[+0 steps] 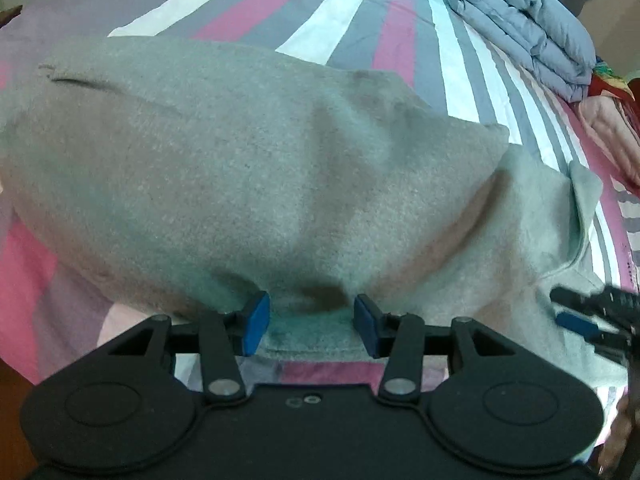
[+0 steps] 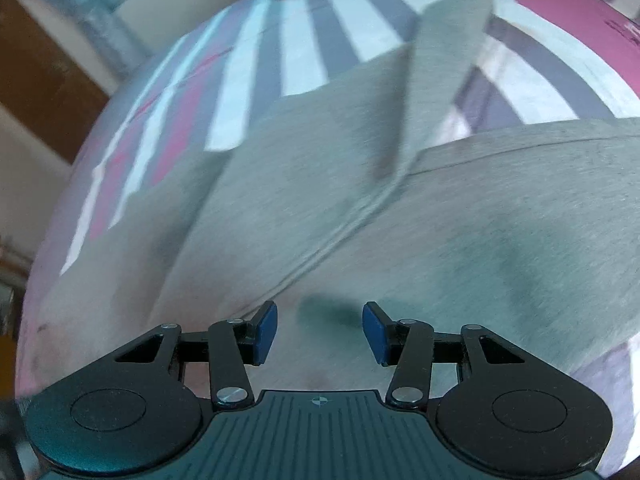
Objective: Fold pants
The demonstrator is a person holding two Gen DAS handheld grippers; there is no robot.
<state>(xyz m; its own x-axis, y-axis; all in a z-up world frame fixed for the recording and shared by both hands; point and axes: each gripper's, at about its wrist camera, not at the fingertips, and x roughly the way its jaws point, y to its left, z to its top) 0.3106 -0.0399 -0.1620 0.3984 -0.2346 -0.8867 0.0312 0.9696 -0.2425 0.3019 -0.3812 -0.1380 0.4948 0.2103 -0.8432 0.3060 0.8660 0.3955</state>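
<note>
The jaws of the left gripper [image 1: 311,322] stand part open, blue pads either side of a bunched edge of the grey pants [image 1: 248,168]; the cloth sits between the pads and seems to touch them, but whether it is truly pinched cannot be told. The pants lie spread on the bed [image 1: 352,16], whose sheet is striped pink, grey and white. In the left wrist view, from left to right: a pocket slit shows near the far left of the cloth, the folded bulk of the pants fills the middle, a second layer of the same grey cloth runs out to the right with a small flap turned up, and at the far right edge the black right gripper [image 1: 596,316] with one blue pad comes into view just over that layer. Beyond, at the upper right, a folded grey quilt [image 1: 520,28] lies on the bed, with pink and many-coloured bedding [image 1: 608,116] just beside it. The jaws of the right gripper [image 2: 319,332] are released, pads apart and nothing between them, hanging above the pants [image 2: 440,240]. In the right wrist view, blurred, a brown door [image 2: 44,72] and pale wall stand at the left, the striped sheet [image 2: 304,52] curves over the middle, a seam crosses the grey cloth, and a narrow grey strip [image 2: 444,60] of the pants sticks up over the stripes.
</note>
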